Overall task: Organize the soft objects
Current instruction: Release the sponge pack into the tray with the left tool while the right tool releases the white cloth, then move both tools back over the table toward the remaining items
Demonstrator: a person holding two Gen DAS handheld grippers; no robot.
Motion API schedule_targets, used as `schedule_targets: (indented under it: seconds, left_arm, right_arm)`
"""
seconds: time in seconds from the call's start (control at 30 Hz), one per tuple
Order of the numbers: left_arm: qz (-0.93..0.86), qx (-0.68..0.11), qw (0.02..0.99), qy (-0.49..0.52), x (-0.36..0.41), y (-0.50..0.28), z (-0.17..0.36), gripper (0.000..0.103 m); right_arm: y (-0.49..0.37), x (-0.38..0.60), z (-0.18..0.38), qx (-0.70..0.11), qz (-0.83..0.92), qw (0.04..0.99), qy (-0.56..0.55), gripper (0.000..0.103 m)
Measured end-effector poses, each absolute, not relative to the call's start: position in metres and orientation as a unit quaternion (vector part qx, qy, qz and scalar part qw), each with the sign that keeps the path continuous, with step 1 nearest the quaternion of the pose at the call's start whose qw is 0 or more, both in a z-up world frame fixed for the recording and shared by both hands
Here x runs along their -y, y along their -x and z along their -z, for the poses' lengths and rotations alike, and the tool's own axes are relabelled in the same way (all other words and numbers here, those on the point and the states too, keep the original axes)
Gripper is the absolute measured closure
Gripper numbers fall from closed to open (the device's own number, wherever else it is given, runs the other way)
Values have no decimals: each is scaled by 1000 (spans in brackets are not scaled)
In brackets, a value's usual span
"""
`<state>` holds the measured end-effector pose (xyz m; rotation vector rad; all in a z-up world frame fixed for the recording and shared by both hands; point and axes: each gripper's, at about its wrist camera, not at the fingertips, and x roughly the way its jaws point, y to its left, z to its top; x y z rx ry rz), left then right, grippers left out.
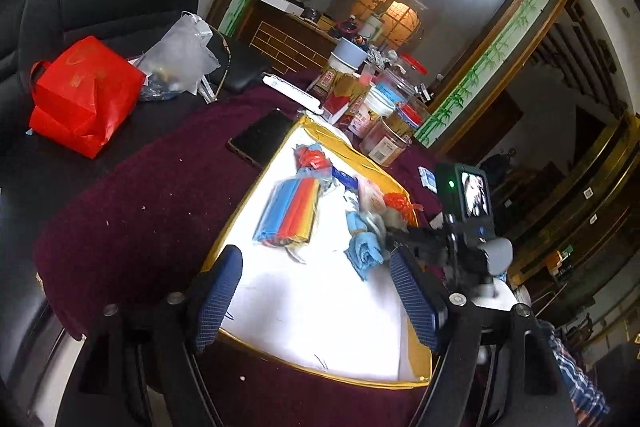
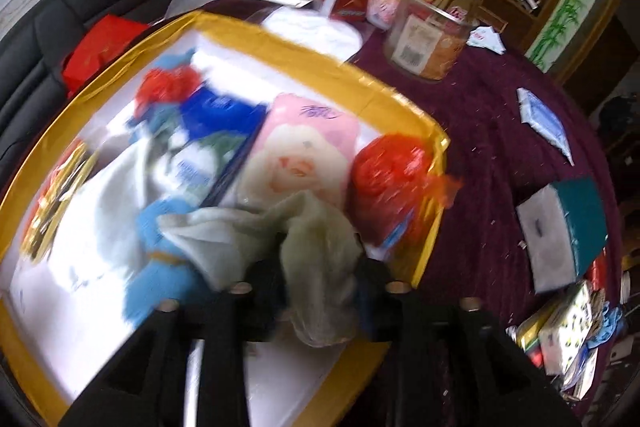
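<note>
My left gripper (image 1: 316, 301) hovers with its jaws wide apart and nothing between the blue pads (image 1: 218, 301), over the bare near part of the white tray (image 1: 320, 327) with its yellow rim. At 1 o'clock from it, my right gripper (image 1: 394, 241) reaches in from the right with its camera unit (image 1: 466, 195) on top, its tips at the pile of soft objects.

In the right wrist view, the right gripper (image 2: 320, 287) has a grey-green cloth (image 2: 316, 255) bunched between its black fingers (image 2: 264, 283). The jaws stand partly apart; motion blur hides whether the pads press on the cloth.

A rolled light-blue cloth (image 1: 366, 253) lies touching the grey-green cloth at its 9 o'clock. Farther in, at 11 o'clock from the left gripper, lies a wrapped pack of blue, red and orange cloths (image 1: 290, 213). At 12 o'clock from the right gripper sits a pink tissue pack (image 2: 304, 151), with a red crumpled bag (image 2: 390, 179) just beside it at 3 o'clock, against the tray's rim. A blue soft item (image 2: 218, 113) and a second red bundle (image 2: 170, 83) lie at the far side.

The tray rests on a maroon tablecloth (image 1: 132, 203). A dark phone (image 1: 262, 139) lies just outside the far left rim. Beyond stand jars and boxes (image 2: 432, 39); at 10 o'clock, a red gift bag (image 1: 86, 97) lies on a black sofa (image 1: 100, 7).
</note>
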<state>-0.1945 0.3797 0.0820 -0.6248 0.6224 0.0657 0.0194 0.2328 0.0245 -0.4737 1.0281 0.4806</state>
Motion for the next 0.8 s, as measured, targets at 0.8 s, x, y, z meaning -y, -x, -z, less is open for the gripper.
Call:
schedule_targets:
  seconds: [0.8]
  left_arm:
    - [92, -362, 896, 242, -245, 163, -93, 12]
  right_arm:
    - [18, 44, -115, -390, -189, 901, -19, 24]
